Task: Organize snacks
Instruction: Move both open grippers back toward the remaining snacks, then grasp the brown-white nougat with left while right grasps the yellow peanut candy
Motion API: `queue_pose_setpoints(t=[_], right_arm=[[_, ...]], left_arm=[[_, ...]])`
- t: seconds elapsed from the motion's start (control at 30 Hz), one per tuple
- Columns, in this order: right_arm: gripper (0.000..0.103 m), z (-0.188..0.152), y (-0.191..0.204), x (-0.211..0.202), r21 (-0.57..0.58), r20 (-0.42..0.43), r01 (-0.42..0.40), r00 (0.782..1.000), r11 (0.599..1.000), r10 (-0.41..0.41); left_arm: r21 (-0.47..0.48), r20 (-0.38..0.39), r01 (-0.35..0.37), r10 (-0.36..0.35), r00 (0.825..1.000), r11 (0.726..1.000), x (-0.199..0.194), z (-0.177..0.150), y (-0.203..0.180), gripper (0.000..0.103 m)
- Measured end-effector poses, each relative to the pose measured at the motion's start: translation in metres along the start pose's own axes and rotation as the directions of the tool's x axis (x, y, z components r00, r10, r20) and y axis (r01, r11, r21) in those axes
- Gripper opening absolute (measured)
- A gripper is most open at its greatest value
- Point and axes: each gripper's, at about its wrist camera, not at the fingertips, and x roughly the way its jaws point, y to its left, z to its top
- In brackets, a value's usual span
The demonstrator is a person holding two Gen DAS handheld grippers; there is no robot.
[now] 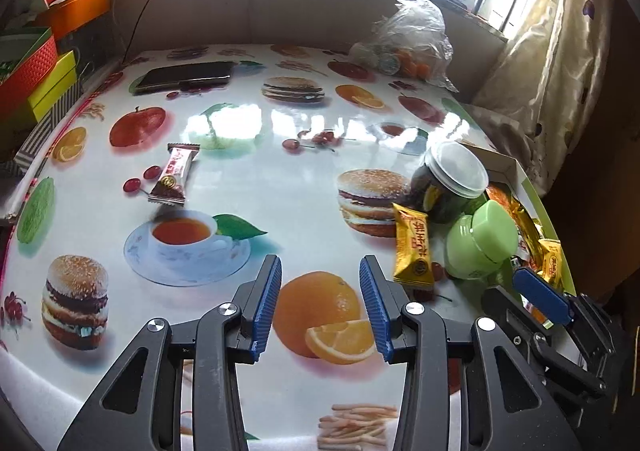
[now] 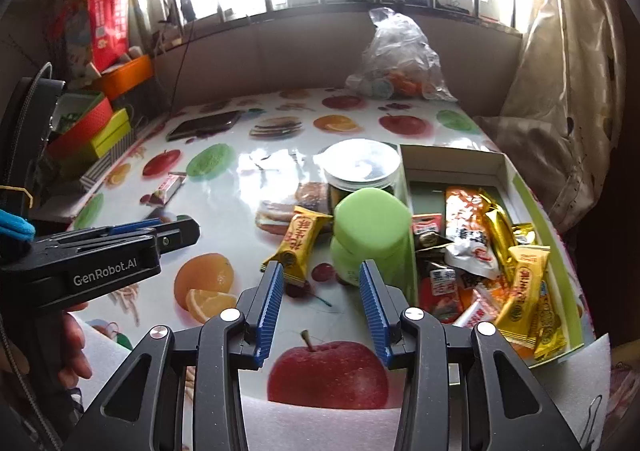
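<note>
While both tools hover over the fruit-print bench point(image 1: 304, 187), neither holds anything.

Left wrist view: left hand-held gripper point(image 1: 320, 307) is wide open, empty, w/ blue pads over a printed orange. Ahead-left of it, well apart, lies a red-and-white snack bar point(image 1: 173, 176) flat on the bench. Just ahead-right lies a yellow snack packet point(image 1: 413, 249), beside a green jar point(image 1: 480, 241) and a dark jar w/ clear lid point(image 1: 452, 179). Far right sits the cardboard box point(image 1: 520, 179) w/ more wrappers. Right hand-held gripper point(image 1: 540, 293) shows at the right edge near the box; opening can't be judged from this angle. A phone point(image 1: 186, 76) and plastic bag point(image 1: 408, 39) lie far ahead.

Right wrist view: right hand-held gripper point(image 2: 320, 307) is wide open, empty, above a printed apple. Yellow snack packet point(image 2: 298, 247) is just ahead-left, green jar point(image 2: 370, 231) straight ahead, touching the box wall. Box point(image 2: 452, 163) sits ahead-right, packed w/ mixed snack packets point(image 2: 480, 259). Left hand-held gripper point(image 2: 132, 233) is off to the left, side-on. Snack bar point(image 2: 166, 189) lies far ahead-left.
</note>
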Motion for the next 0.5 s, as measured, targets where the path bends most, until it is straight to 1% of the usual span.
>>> queue_pose_setpoints(t=[0.1, 0.2, 0.4, 0.5], right_arm=[[0.039, 0.006, 0.015, 0.017, -0.022, -0.019, -0.008, 1.000, 1.000, 0.008], [0.039, 0.010, 0.023, 0.035, -0.022, -0.046, 0.001, 0.999, 1.000, -0.002], [0.039, 0.018, 0.035, 0.064, -0.063, -0.085, 0.049, 0.995, 0.997, -0.054], [0.039, 0.021, 0.044, 0.075, -0.126, -0.100, 0.103, 0.988, 0.987, -0.116]], left_arm=[[-0.025, -0.010, -0.017, 0.016, 1.000, 1.000, 0.003, 0.000, 0.016, 0.042], [-0.043, -0.017, -0.025, 0.024, 1.000, 0.999, 0.005, -0.001, 0.029, 0.042], [-0.071, -0.025, -0.033, 0.031, 0.999, 0.997, 0.008, -0.002, 0.049, 0.042], [-0.081, -0.027, -0.038, 0.036, 0.999, 0.996, 0.010, 0.000, 0.056, 0.042]])
